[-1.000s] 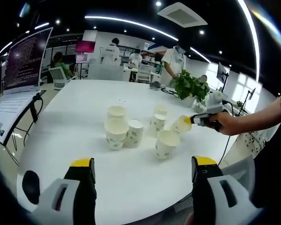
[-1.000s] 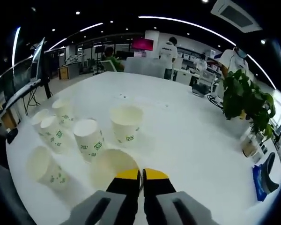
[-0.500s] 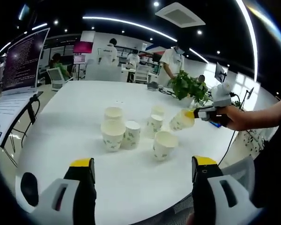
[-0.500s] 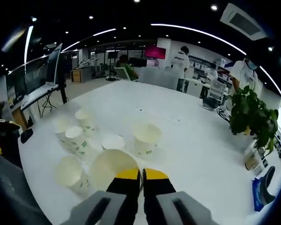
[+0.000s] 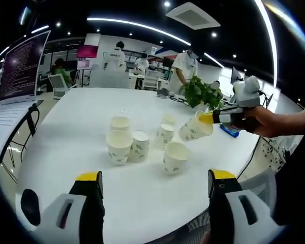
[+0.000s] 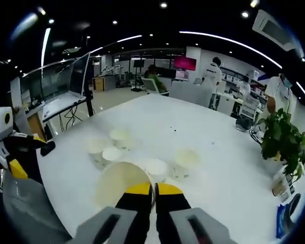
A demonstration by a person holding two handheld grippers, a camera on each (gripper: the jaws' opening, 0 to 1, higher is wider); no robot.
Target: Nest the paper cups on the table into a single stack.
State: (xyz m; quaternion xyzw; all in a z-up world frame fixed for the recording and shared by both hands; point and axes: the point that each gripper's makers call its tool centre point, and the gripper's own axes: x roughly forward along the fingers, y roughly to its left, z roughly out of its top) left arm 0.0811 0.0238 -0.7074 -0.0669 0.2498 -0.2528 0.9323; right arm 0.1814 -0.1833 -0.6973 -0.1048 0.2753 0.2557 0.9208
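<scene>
Paper cups: one lifted cup [image 5: 195, 128] pinched by its rim in the right gripper [image 6: 153, 189], held off the white table [image 5: 81, 117]. Left gripper [image 5: 155, 179] spread, empty, low at 6 o'clock. Five loose cups [image 5: 142, 145] stand unstacked below; judged early, no nesting done yet.

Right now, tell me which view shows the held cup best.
The left gripper view: the held cup shows whole from the side, tilted, its rim pinched by the right hand-held gripper above the table. The right gripper view shows just its open mouth, blurred, behind the shut jaws.
</scene>
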